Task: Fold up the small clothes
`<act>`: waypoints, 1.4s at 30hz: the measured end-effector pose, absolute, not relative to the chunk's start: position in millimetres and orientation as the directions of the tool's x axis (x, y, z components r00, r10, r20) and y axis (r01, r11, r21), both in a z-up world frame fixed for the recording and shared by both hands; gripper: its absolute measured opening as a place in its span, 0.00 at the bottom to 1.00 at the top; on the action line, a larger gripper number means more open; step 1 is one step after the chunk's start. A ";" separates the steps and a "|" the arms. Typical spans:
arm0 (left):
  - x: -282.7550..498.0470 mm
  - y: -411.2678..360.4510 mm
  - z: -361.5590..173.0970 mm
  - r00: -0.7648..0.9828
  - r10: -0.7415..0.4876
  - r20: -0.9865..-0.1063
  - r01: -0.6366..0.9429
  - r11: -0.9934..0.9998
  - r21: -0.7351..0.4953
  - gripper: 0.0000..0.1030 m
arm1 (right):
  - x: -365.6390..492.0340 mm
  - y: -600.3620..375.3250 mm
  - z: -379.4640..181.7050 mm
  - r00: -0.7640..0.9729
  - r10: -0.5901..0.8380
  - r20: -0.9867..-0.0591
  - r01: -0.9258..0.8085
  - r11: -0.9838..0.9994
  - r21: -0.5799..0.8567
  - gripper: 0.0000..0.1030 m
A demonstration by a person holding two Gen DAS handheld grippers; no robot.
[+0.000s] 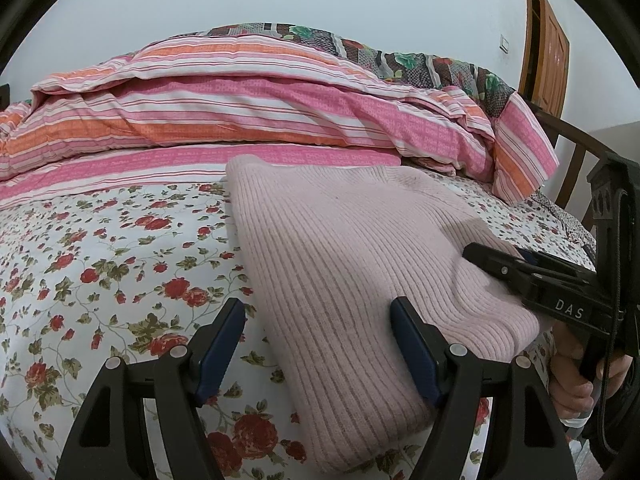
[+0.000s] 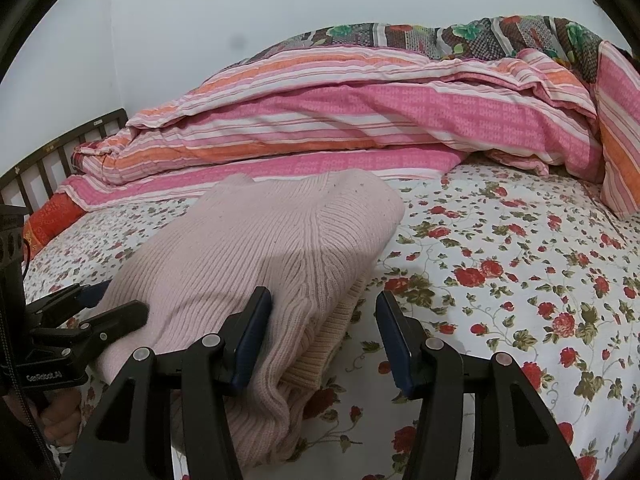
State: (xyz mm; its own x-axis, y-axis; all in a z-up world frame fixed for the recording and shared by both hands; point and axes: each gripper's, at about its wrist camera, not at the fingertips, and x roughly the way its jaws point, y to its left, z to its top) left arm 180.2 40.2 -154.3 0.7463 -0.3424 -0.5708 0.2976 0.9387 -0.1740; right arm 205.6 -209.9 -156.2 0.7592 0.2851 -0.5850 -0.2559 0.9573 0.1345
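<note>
**Ana:** So, where is the garment?

**Ben:** A pale pink ribbed sweater (image 1: pixel 352 264) lies on the flowered bedsheet (image 1: pixel 100 264), near the front edge of the bed. It is already doubled into a thick, roughly rectangular bundle – stacked layers show at its near corner, with a cream ribbed hem peeking out underneath.

**Ana:** And the two tools?

**Ben:** Both sit at the near end of the bundle, one at each side. The left gripper (image 1: pixel 318 350) has its jaws apart: one blue pad rests against the sweater's top, the other hangs over bare sheet, so the sweater's left edge lies between them without being pinched. The right gripper (image 2: pixel 324 344) mirrors this – jaws apart, one pad against the knit, the other over the sheet, the right edge between them and nothing clamped.

**Ana:** Why held like that?

**Ben:** My guess is that flanking both edges keeps the bundle square, either to tidy the finished fold or to take hold for one more.

**Ana:** What surrounds it?

**Ben:** Behind the sweater a pink and orange striped quilt (image 2: pixel 340 120) is heaped along the wall side, leaving the front of the bed as working space. A dark wooden bed rail (image 2: pixel 52 148) runs along one end.
</note>
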 end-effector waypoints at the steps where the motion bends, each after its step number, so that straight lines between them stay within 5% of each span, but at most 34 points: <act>1: 180.3 40.4 -154.2 0.746 -0.343 -0.571 0.298 0.938 -0.175 0.73 | 205.5 -210.2 -156.2 0.759 0.286 -0.585 -0.256 0.957 0.135 0.50; 42: 166.2 64.6 -139.3 0.765 -0.355 -0.538 0.264 0.934 -0.242 0.75 | 173.2 -209.8 -129.0 0.741 0.284 -0.608 -0.238 0.959 0.158 0.48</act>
